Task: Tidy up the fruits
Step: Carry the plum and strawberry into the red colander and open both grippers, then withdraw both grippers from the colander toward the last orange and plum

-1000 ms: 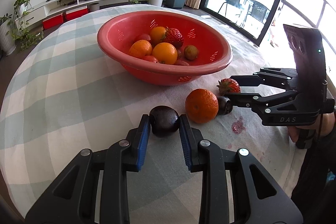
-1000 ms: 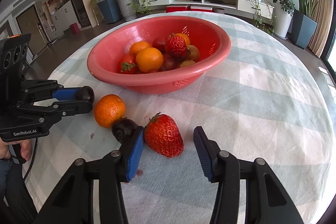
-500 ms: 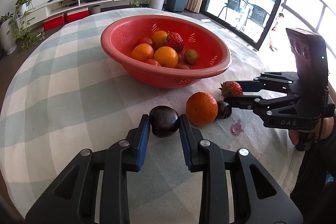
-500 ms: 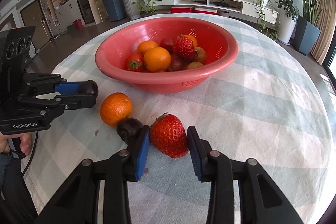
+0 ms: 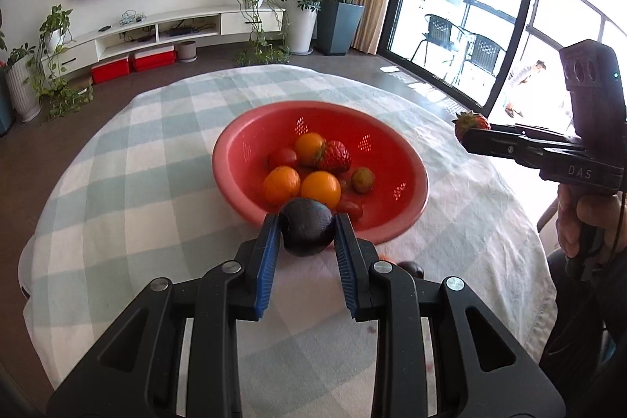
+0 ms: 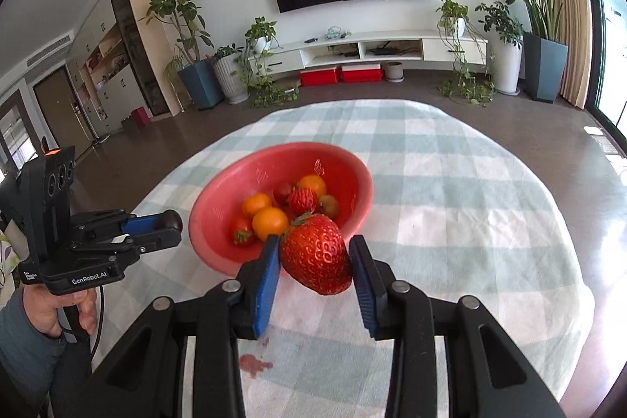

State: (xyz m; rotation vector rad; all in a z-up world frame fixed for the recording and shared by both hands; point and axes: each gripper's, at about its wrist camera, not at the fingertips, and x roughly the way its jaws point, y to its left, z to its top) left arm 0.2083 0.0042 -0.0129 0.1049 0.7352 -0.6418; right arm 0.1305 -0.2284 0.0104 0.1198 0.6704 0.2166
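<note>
Both pairs of jaws are clamped on fruit, each held clear above the cloth. Ahead of and below both sets of jaws spreads the round table under its pale green-and-white checked cloth, which fills the lower part of each wrist view.

Just beyond the jaws sits the red colander bowl, its near rim hidden behind the held fruit in both views. Inside it lie several oranges, a strawberry, small red tomatoes and a brownish round fruit, touching one another in a heap.

Left gripper: its blue pads press on both sides of a dark plum, which sits at the very tips of the fingers and overlaps the bowl's near rim in that camera. Seen from the right wrist camera, the same gripper hangs to the left of the bowl, with the plum showing as a dark knob at its tip.

Right gripper: its pads are closed on a large strawberry, leaves toward the bowl, tip toward the camera.

Under the left jaws, a second small dark fruit lies on the cloth, half hidden by the right finger. A red juice stain marks the cloth beneath the right jaws.
</note>
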